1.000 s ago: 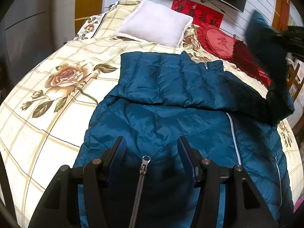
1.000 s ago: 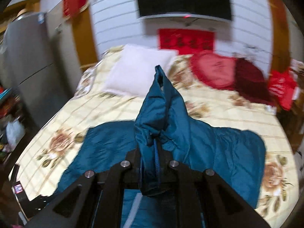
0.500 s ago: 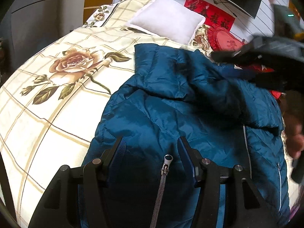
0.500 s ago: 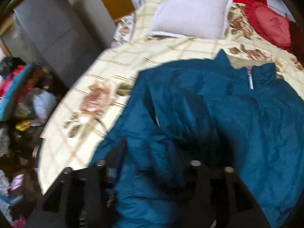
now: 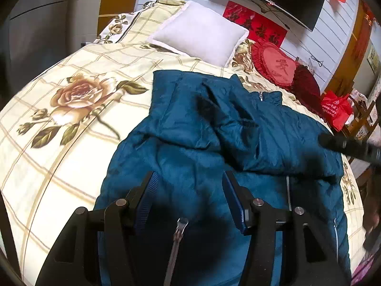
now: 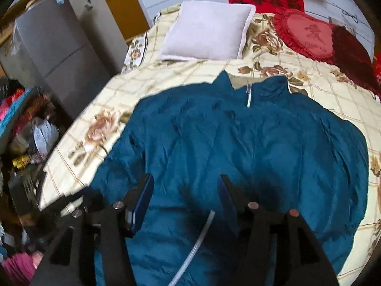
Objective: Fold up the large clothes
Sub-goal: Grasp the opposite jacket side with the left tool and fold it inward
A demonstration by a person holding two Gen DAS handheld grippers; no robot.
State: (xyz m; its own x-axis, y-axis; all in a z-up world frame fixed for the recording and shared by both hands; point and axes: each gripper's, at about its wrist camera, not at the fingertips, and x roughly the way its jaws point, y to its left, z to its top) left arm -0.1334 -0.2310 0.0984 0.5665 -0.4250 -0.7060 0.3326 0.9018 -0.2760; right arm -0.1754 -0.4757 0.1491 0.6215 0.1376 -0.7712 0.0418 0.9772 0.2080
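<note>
One blue jacket (image 5: 214, 147) is seen on one bed (image 5: 59, 143). Three cushions are counted: one white pillow (image 5: 200, 31), one red heart-shaped cushion (image 5: 276, 62) and one dark red cushion (image 5: 307, 83). One red bag (image 5: 335, 109) and two grippers, left (image 5: 190, 190) and right (image 6: 185, 190), are counted.

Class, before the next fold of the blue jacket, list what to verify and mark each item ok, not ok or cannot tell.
1. Left gripper open, holding nothing: ok.
2. Right gripper open, holding nothing: ok.
3. Jacket lies wholly on the bed: cannot tell, its hem is out of frame.
4. Sleeves folded in over the body: ok.
5. Folded sleeve lies smooth: not ok, it is bunched and creased.
6. White pillow and red heart cushion clear of the jacket: ok.
</note>
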